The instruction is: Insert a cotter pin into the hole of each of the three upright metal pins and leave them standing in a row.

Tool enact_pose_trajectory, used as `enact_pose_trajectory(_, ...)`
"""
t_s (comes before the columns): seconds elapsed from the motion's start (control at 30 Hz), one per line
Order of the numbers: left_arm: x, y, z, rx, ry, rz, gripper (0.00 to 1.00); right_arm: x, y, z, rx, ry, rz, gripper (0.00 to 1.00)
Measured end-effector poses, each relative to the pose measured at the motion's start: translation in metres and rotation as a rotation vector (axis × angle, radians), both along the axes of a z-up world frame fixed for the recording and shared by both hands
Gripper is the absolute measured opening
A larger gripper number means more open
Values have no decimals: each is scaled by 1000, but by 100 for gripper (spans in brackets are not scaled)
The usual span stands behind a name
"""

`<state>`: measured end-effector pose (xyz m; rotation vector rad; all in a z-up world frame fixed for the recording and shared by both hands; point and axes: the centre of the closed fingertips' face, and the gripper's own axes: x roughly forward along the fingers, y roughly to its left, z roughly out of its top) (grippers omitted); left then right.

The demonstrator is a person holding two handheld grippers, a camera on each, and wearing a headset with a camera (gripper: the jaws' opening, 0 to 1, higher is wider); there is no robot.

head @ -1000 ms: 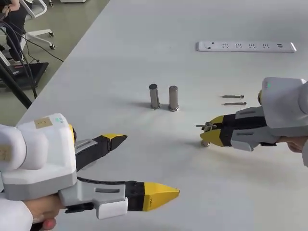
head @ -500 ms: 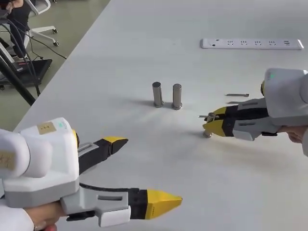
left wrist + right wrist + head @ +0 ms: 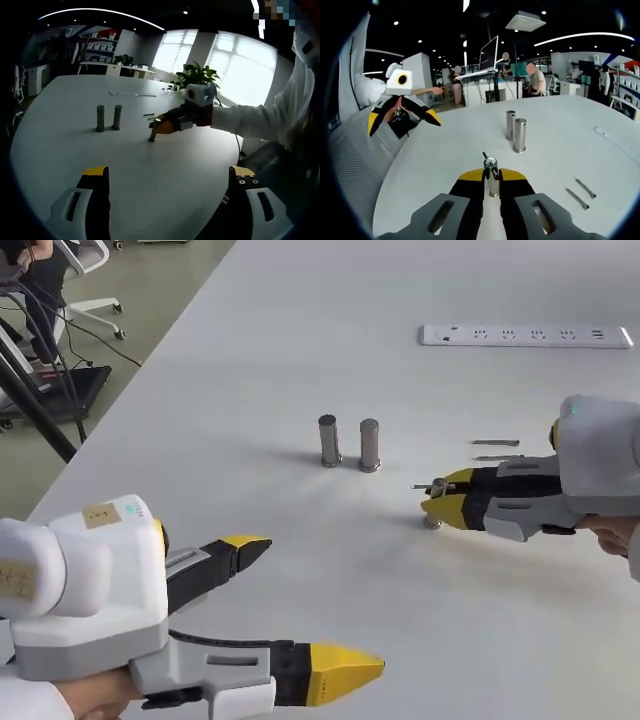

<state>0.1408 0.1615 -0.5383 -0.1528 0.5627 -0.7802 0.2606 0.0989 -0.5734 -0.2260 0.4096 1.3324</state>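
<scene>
Right tongs (image 3: 432, 504), centre right of the head view: closed on a metal pin (image 3: 433, 506) held upright. Its foot is at the worktop (image 3: 300, 360) surface; cannot tell whether it touches. A thin cotter pin (image 3: 419, 486) pokes out sideways near the pin's top, toward frame left. In the right gripper view the same pin rises between the yellow tips at lower centre.

Two more metal pins (image 3: 348, 443) stand upright side by side, close together but apart, at frame centre, up and left of the held one. Nothing shows through their tops.

Two loose cotter pins (image 3: 496, 450) lie flat, parallel, just above the right tongs.

Left tongs (image 3: 322, 605), lower left: wide open, nothing between the tips, well apart from all the pins.

White power strip (image 3: 525, 336) lies at upper right.
</scene>
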Motion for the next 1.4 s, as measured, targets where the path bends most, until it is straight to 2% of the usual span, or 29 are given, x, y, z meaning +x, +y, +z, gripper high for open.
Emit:
enact_pose_trajectory(0.23, 0, 4, 4, 0, -9, 10, 99, 2, 3, 8, 22, 0, -22, 14)
enact_pose_trajectory(0.47, 1, 5, 10, 4, -30, 11, 99, -2, -1, 30, 40, -35, -28, 21)
enact_pose_trajectory(0.7, 2, 2, 16, 6, -53, -3, 99, -15, -11, 52, 57, -66, -32, 28)
enact_pose_trajectory(0.9, 5, -3, 21, 2, -75, -19, 99, -32, -26, 65, 65, -67, -45, 37)
enact_pose_trajectory(1.13, 8, -7, 23, 6, -91, -36, 99, -48, -43, 71, 60, -51, -64, 50)
enact_pose_trajectory(1.27, 9, -8, 24, 12, -97, -41, 99, -56, -52, 69, 33, -60, -78, 56)
enact_pose_trajectory(1.4, 10, -6, 25, 18, -104, -42, 99, -64, -62, 69, 36, -33, -108, 69)
